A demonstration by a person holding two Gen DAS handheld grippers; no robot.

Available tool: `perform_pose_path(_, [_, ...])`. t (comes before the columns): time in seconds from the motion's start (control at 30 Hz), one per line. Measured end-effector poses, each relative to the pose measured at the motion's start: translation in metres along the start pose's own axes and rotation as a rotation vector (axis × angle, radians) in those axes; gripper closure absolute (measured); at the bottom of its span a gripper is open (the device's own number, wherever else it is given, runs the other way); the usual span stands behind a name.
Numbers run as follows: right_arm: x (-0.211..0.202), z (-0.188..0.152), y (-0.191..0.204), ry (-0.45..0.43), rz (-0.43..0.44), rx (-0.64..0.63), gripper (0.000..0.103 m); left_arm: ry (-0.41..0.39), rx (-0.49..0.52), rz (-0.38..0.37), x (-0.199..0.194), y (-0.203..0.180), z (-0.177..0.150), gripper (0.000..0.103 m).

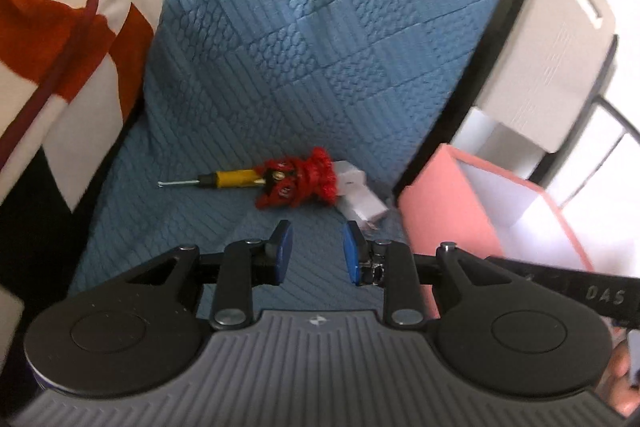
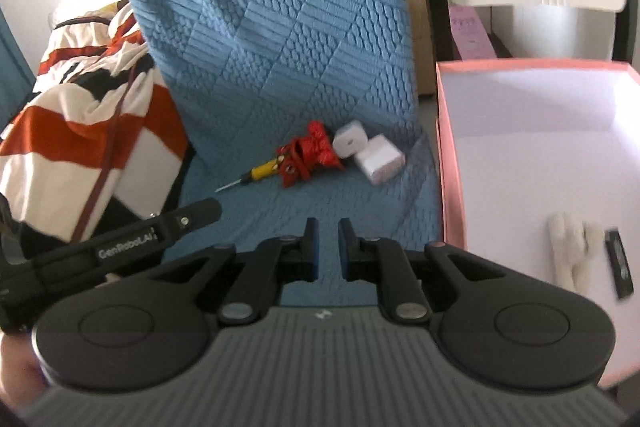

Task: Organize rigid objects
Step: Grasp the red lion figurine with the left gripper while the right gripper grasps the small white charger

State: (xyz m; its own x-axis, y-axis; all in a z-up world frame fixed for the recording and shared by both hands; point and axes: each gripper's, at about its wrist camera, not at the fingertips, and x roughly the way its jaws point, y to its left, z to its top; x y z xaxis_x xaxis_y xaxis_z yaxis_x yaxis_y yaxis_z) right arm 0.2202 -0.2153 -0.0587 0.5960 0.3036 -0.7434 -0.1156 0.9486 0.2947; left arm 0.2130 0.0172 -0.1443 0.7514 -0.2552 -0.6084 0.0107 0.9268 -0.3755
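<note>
On the blue quilted seat point(image 1: 256, 235) lie a yellow-handled screwdriver point(image 1: 224, 179), a red tasselled ornament point(image 1: 304, 179) partly over its handle, and white adapter blocks point(image 1: 362, 201). The right wrist view shows the same screwdriver point(image 2: 260, 171), ornament point(image 2: 308, 155) and two white adapters point(image 2: 350, 139) point(image 2: 380, 161). To their right stands a pink box point(image 2: 450, 167) holding a cream object point(image 2: 572, 247) and a small black object point(image 2: 620, 263). My left gripper point(image 1: 318, 247) hovers short of the pile, slightly open and empty. My right gripper point(image 2: 328, 247) is shut and empty.
A red, white and black striped blanket point(image 1: 60, 27) is heaped on the left of the seat. The quilted backrest point(image 2: 280, 7) rises behind the objects. A pale chair back point(image 1: 552, 47) stands beyond the pink box point(image 1: 444, 211). The left gripper's body point(image 2: 140, 239) crosses the right view's lower left.
</note>
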Motion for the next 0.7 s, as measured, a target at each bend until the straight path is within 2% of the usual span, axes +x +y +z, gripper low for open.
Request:
perform_pose_path(0.17, [0.037,0.015,-0.008,0.005,-0.014,-0.001,0.089,0.054,-0.024,0.0,0.035,0.021,0.017,0.071])
perform_pose_path(0.23, [0.051,0.021,-0.009,0.009,-0.007,-0.006,0.089,0.071,-0.011,-0.006,0.048,0.024,0.024,0.056])
perform_pose_path(0.33, [0.069,0.032,-0.011,0.024,0.022,-0.023,0.089,0.079,-0.008,-0.003,0.065,0.028,0.029,0.039])
perform_pose_path(0.43, [0.091,0.045,-0.012,0.04,0.026,-0.044,0.089,0.1,0.027,0.018,0.083,0.028,0.033,0.033])
perform_pose_path(0.5, [0.104,0.054,-0.014,0.048,0.013,-0.038,0.087,0.108,0.031,-0.003,0.093,0.028,0.036,0.028])
perform_pose_path(0.53, [0.111,0.059,-0.015,0.051,0.001,-0.032,0.073,0.108,0.026,-0.016,0.098,0.027,0.037,0.024])
perform_pose_path(0.6, [0.122,0.067,-0.017,0.055,-0.007,-0.023,0.054,0.108,0.02,-0.028,0.107,0.026,0.039,0.019])
perform_pose_path(0.7, [0.14,0.079,-0.021,0.073,-0.018,-0.025,0.055,0.115,0.023,-0.052,0.119,0.02,0.04,0.016])
